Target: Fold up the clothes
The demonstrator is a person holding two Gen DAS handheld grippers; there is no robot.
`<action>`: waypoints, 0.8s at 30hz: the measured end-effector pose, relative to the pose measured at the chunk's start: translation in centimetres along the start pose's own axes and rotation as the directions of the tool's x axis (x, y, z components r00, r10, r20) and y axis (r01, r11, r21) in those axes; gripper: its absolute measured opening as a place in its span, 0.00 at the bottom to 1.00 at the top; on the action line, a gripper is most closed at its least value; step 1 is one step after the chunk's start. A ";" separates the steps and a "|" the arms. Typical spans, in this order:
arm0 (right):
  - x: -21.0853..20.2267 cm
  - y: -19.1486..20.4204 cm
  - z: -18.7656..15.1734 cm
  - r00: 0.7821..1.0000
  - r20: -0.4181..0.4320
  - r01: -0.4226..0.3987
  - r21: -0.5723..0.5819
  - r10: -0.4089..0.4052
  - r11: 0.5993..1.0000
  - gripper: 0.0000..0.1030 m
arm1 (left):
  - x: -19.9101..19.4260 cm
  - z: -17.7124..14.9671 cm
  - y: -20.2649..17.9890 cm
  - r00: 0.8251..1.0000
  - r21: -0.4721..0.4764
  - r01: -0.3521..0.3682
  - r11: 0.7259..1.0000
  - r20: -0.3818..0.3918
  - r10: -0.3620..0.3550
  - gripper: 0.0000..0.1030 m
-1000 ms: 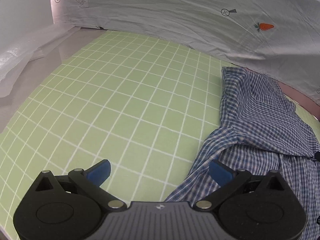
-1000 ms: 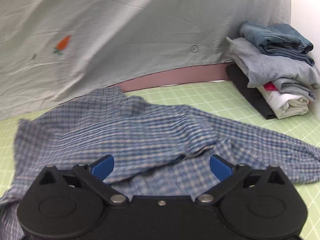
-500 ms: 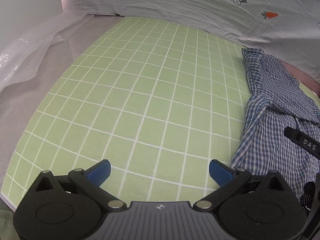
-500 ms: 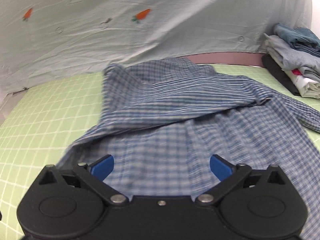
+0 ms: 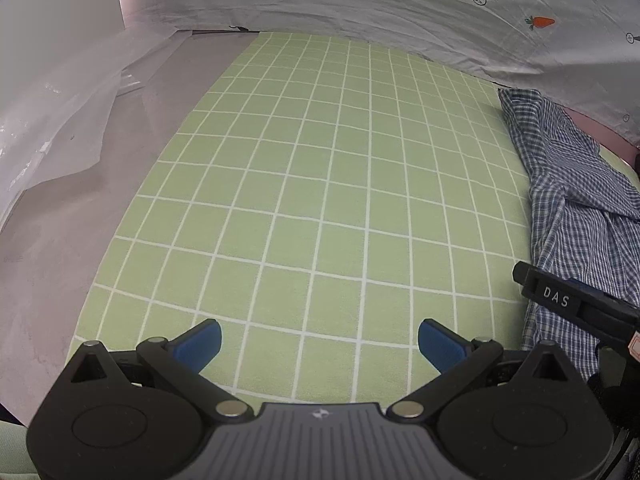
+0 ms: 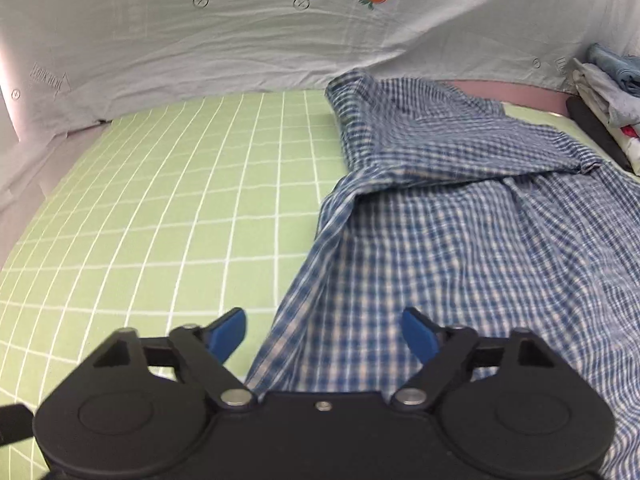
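A blue and white checked shirt [image 6: 460,216] lies crumpled on the green grid mat [image 6: 180,208], filling the right half of the right wrist view. It also shows at the right edge of the left wrist view [image 5: 576,200]. My right gripper [image 6: 324,332] is open and empty, low over the shirt's near left edge. My left gripper [image 5: 320,344] is open and empty over the bare mat [image 5: 320,200], left of the shirt. The right gripper's black body [image 5: 568,300] shows at the right in the left wrist view.
A pale sheet with carrot prints [image 6: 280,36] hangs along the back. A stack of folded clothes [image 6: 608,92] sits at the far right. Clear plastic [image 5: 52,128] lies on the grey table [image 5: 48,272] left of the mat.
Both grippers have swung left. The shirt has slid to the right of both views and more bare mat shows. Both stay open.
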State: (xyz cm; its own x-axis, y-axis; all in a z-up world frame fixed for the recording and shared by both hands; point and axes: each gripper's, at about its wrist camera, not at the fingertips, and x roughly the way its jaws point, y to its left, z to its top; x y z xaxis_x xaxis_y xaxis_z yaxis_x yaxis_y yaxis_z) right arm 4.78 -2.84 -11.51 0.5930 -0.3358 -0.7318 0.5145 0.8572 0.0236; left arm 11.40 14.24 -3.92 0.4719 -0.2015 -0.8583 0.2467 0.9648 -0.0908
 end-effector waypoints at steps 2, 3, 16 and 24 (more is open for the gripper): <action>0.0 0.0 -0.1 0.999 -0.013 -0.045 -0.022 0.044 0.999 0.40 | 0.1 0.3 -0.2 1.000 -0.001 0.008 1.000 0.004 -0.008 1.00; -0.2 -0.2 0.0 0.998 -0.010 -0.063 -0.023 0.063 0.998 0.33 | 0.1 0.4 -0.6 1.000 0.008 0.017 1.000 0.005 -0.017 1.00; -4.9 -11.4 1.1 0.991 0.076 -0.118 0.147 0.108 0.982 0.02 | 1.2 0.6 -8.9 0.990 0.098 0.141 0.985 -0.029 -0.139 1.00; -3.8 -21.2 0.9 0.998 -0.002 0.062 0.224 -0.063 0.973 0.26 | 1.0 -0.7 -15.1 0.987 0.129 0.161 0.978 -0.035 -0.158 1.00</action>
State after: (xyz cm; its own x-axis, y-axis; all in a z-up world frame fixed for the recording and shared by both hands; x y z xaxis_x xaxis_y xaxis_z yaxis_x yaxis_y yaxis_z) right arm -7.79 -20.10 -8.60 0.5581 -0.3888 -0.7331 0.6758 0.7256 0.1297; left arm 7.56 -0.40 -3.81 0.3967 -0.3453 -0.8505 0.4264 0.8899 -0.1624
